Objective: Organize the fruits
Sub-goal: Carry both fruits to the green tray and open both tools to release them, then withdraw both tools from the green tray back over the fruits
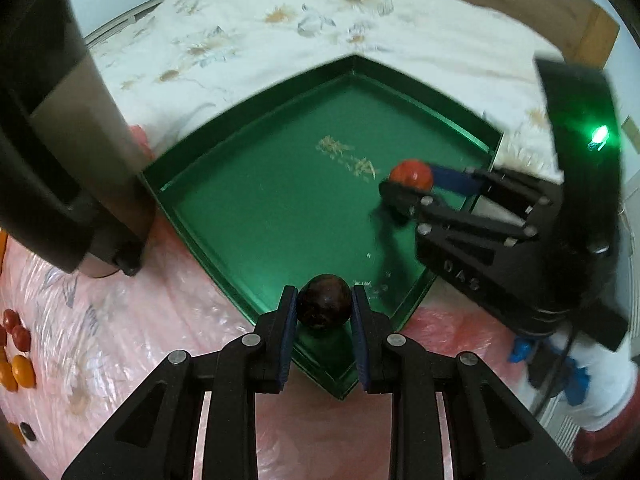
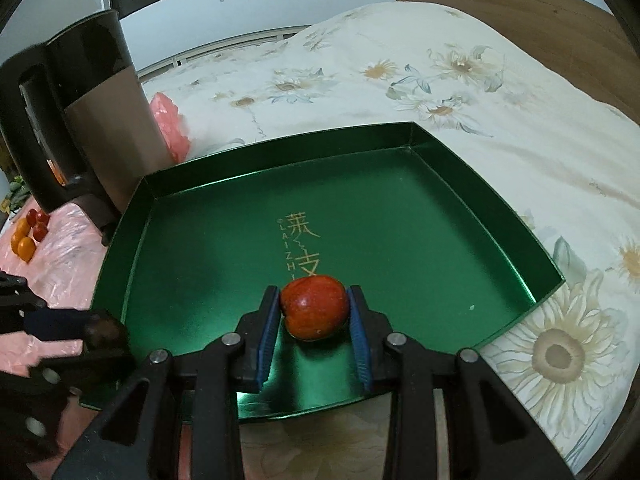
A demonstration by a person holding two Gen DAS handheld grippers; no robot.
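The left gripper clamps a dark maroon fruit. The right gripper pinches a glossy red fruit over the green tray. Both fruits' undersides are hidden.

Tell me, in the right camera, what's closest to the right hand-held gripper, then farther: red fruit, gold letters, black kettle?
1. Red fruit, between the right hand-held gripper fingers.
2. Gold letters, just beyond on the green tray floor.
3. Black kettle, far left, outside the tray.
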